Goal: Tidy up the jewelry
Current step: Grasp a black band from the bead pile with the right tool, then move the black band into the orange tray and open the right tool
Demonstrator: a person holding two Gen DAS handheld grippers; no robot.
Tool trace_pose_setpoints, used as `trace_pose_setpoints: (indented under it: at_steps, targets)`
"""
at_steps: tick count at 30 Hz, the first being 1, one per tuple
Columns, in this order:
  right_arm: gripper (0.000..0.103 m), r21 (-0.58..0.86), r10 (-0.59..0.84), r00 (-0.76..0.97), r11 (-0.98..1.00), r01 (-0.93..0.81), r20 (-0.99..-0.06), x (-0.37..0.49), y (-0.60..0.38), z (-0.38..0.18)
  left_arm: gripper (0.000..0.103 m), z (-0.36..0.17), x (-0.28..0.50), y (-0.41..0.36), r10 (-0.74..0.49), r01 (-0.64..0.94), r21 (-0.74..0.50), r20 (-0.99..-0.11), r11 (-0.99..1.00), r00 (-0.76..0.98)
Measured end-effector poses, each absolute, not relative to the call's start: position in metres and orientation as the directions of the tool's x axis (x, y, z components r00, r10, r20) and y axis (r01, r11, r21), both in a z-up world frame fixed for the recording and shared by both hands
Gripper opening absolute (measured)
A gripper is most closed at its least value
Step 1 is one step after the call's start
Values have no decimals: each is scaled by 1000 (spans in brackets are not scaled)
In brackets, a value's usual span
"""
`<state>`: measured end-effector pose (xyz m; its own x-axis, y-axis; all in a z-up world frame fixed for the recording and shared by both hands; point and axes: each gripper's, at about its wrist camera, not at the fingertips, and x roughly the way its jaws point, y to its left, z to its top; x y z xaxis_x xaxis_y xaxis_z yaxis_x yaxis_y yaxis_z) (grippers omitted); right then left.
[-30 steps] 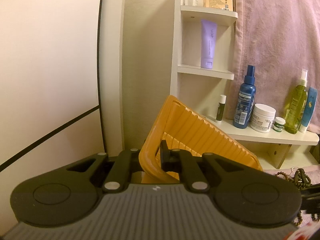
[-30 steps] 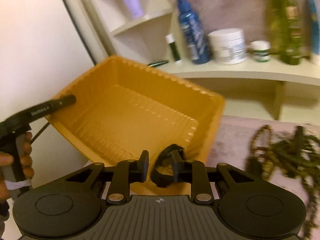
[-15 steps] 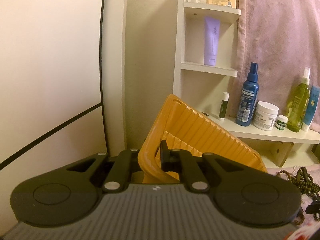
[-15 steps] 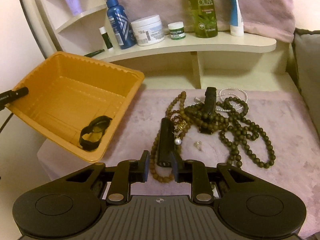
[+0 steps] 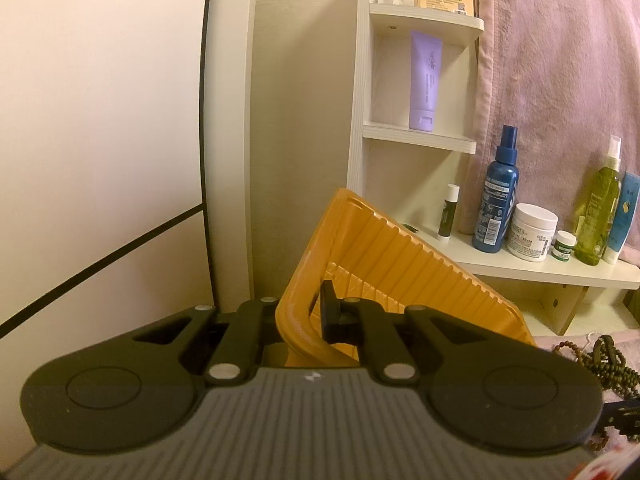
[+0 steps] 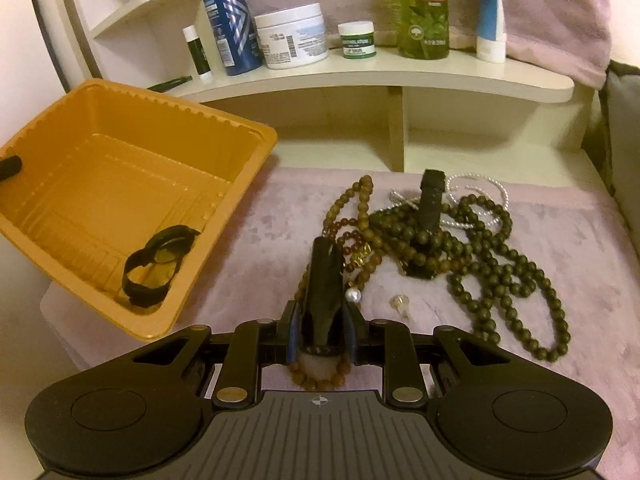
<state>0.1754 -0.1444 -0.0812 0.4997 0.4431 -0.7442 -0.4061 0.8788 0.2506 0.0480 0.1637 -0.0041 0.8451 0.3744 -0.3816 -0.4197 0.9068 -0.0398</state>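
My left gripper (image 5: 304,312) is shut on the rim of the orange tray (image 5: 400,280) and holds it tilted; its fingertip also shows at the tray's left rim in the right wrist view (image 6: 9,167). The tray (image 6: 96,128) holds a black bracelet (image 6: 158,266). My right gripper (image 6: 322,320) is down on the pink cloth, its fingers on both sides of a long black piece (image 6: 326,280) lying on a brown bead bracelet (image 6: 320,376). Dark and brown bead necklaces (image 6: 480,256), a pearl strand (image 6: 480,184), a second black piece (image 6: 432,200) and a small earring (image 6: 400,302) lie beyond.
A low white shelf (image 6: 360,76) behind the cloth carries a blue spray bottle (image 6: 228,20), a white cream jar (image 6: 292,36), a small green jar (image 6: 357,40) and a green bottle (image 6: 424,8). A pink towel (image 5: 560,80) hangs behind. The tray overhangs the cloth's left edge.
My right gripper let the black bracelet drop into the tray, swung right to the pile, and has come down and closed around the long black piece. The left gripper still holds the tray.
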Motion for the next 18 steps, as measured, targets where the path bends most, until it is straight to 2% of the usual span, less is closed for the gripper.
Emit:
trace_pose_setpoints:
  at_steps: [12,18]
  targets:
    - [22,204,435,521,874,-442,-734,175,-129,-90,8,-5,48,164,376,-424,-44,-385,905,843]
    - [22,253,464,522,869,-426,-716,170,-137,-87,8,-5,48,163,378,-424,-40,-385,905,842]
